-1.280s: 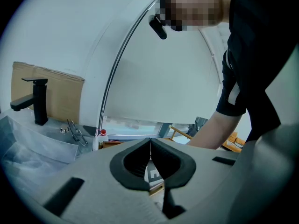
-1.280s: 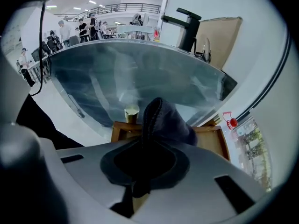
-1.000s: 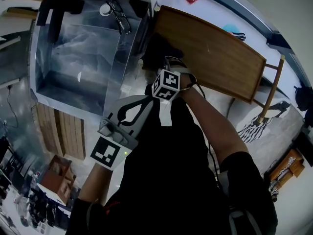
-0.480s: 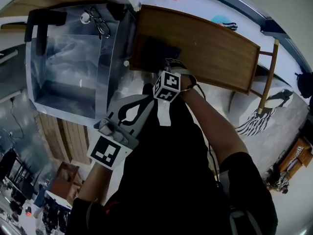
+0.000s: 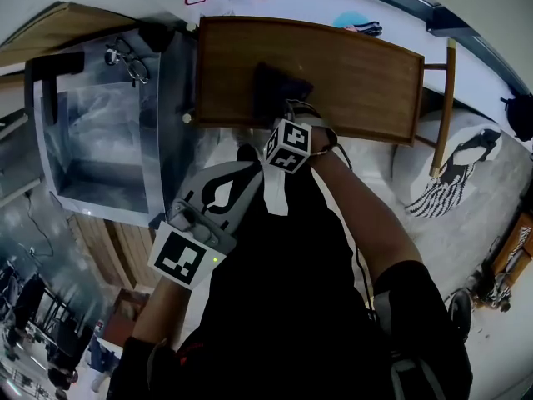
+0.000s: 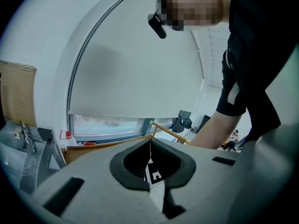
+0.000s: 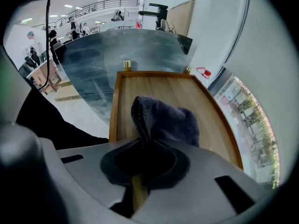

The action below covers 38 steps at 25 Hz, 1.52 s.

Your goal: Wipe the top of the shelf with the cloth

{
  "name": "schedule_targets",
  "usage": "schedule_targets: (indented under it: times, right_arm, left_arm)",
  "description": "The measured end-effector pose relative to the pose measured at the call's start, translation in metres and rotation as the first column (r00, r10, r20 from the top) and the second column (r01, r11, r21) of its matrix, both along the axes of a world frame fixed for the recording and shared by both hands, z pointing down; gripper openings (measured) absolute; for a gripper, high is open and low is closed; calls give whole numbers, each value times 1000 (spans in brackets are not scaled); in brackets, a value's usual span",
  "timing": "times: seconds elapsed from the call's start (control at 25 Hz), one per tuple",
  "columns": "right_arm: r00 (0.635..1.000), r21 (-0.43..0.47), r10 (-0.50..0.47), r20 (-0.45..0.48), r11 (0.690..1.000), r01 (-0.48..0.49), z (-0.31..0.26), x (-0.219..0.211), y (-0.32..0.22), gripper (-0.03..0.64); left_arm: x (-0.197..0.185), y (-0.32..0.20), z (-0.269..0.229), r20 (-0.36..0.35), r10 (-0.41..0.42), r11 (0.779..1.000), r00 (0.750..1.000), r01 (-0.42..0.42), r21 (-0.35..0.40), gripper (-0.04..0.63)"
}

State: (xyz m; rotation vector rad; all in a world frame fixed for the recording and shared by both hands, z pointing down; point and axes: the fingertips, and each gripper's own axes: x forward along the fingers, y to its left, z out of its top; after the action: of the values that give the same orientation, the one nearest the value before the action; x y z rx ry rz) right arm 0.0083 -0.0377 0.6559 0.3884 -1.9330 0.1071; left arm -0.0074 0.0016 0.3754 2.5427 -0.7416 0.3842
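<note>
– Locating the task's thing first: where is the cloth [image 5: 279,83]?

– Head view: a dark, bunched cloth lies on the wooden shelf top [image 5: 358,73], near its front edge and left of centre. It sits at 12 o'clock of the right gripper [image 5: 281,113] and touches its jaws. Right gripper view: the cloth [image 7: 164,120] rises from between the jaws of the right gripper [image 7: 145,146] and rests on the shelf top [image 7: 154,85].

– How do the right jaws stand?

– They are clenched on a fold of the cloth. The rest of the cloth bulges ahead of them, toward 12 o'clock.

– And the left gripper [image 5: 243,172]?

– Head view: it hangs at 7 o'clock of the right gripper, off the shelf and in front of the person's dark torso, with its tips pointing toward 1 o'clock. Left gripper view: the jaws of the left gripper [image 6: 150,146] are pressed together, with nothing held between them. A square marker shows through the opening behind their tips.

– What stands beside the shelf?

– Head view: a grey metallic basin [image 5: 171,123] stands just beside the shelf top, at 9 o'clock of it. A pair of spectacles [image 5: 129,63] lies at the basin's far rim.
</note>
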Motion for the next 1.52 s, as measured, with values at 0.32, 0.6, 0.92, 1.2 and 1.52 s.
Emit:
schedule_targets:
  times: [0.32, 0.6, 0.92, 1.2, 1.52]
  right_arm:
    - [994, -3, 113, -11, 994, -113, 1, 65, 0, 28]
    - [977, -6, 211, -23, 977, -211, 2, 120, 1, 28]
    - [951, -6, 306, -40, 952, -307, 2, 178, 5, 28]
    - [922, -3, 384, -56, 923, -385, 3, 225, 8, 28]
    - [887, 1, 458, -67, 889, -459, 2, 270, 11, 28]
  left_arm:
    - [50, 3, 0, -2, 79, 997, 997, -79, 3, 21]
    - [90, 6, -1, -2, 143, 990, 990, -143, 5, 21]
    - [129, 8, -2, -1, 205, 979, 979, -205, 8, 21]
    - [160, 10, -4, -4, 250, 968, 968, -250, 13, 21]
    - [188, 11, -4, -6, 290, 957, 957, -290, 14, 21]
